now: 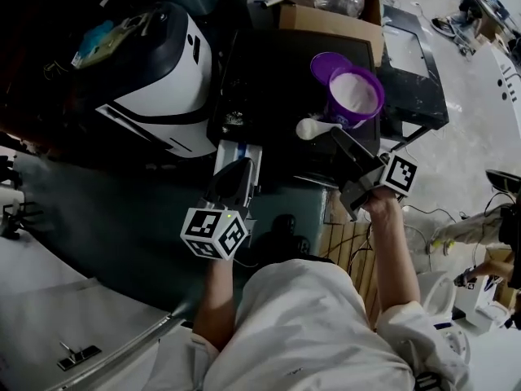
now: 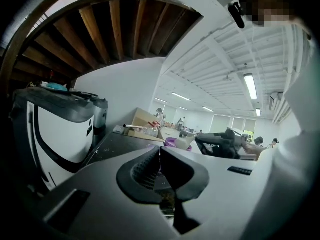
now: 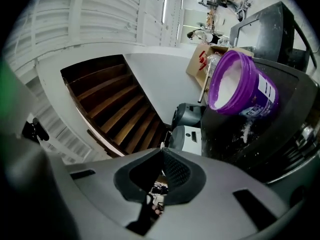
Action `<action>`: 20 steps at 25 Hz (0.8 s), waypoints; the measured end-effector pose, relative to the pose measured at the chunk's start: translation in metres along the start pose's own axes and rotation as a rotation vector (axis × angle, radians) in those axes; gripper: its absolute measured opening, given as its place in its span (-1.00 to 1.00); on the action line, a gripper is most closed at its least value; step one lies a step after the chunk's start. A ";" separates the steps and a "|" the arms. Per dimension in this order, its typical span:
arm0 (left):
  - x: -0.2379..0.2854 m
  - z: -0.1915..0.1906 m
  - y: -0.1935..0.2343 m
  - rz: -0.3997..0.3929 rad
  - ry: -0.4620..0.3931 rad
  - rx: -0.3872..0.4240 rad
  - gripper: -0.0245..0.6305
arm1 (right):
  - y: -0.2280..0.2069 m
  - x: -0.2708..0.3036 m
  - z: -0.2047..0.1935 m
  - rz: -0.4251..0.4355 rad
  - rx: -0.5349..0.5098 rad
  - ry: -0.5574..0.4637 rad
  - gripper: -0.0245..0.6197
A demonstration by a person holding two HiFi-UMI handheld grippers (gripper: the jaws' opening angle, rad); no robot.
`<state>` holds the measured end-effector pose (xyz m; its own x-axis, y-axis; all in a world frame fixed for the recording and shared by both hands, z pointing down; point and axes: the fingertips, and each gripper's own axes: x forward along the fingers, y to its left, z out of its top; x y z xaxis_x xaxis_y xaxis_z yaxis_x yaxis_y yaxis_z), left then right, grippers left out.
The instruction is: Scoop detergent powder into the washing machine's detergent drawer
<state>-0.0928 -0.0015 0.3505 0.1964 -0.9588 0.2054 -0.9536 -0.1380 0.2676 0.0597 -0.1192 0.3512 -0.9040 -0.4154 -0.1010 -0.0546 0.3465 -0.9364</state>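
Powder (image 1: 352, 90), head view: in open tub (image 1: 362, 114); scoop (image 1: 313, 128) lies beside it, handy for filling; drawer (image 1: 238, 150) near left.
Left gripper view: left tool (image 2: 160, 151) closed, empty, idle.
Right gripper view: right tool (image 3: 161, 154) closed, empty, below tub, probably approaching scoop.

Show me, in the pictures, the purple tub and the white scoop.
purple tub (image 3: 252, 79), right gripper view, on its outer wall.
white scoop (image 1: 308, 129), head view, on its round bowl.
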 end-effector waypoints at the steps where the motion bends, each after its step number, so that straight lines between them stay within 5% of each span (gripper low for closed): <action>1: -0.005 -0.003 0.002 0.016 0.000 -0.003 -0.86 | 0.001 0.001 -0.005 0.007 0.005 0.011 -0.90; 20: -0.067 -0.043 0.005 0.148 0.030 -0.027 -0.86 | -0.006 0.015 -0.079 0.042 0.018 0.183 -0.90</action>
<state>-0.1010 0.0729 0.3788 0.0609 -0.9604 0.2720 -0.9663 0.0116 0.2570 0.0131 -0.0608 0.3815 -0.9676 -0.2399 -0.0792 -0.0087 0.3449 -0.9386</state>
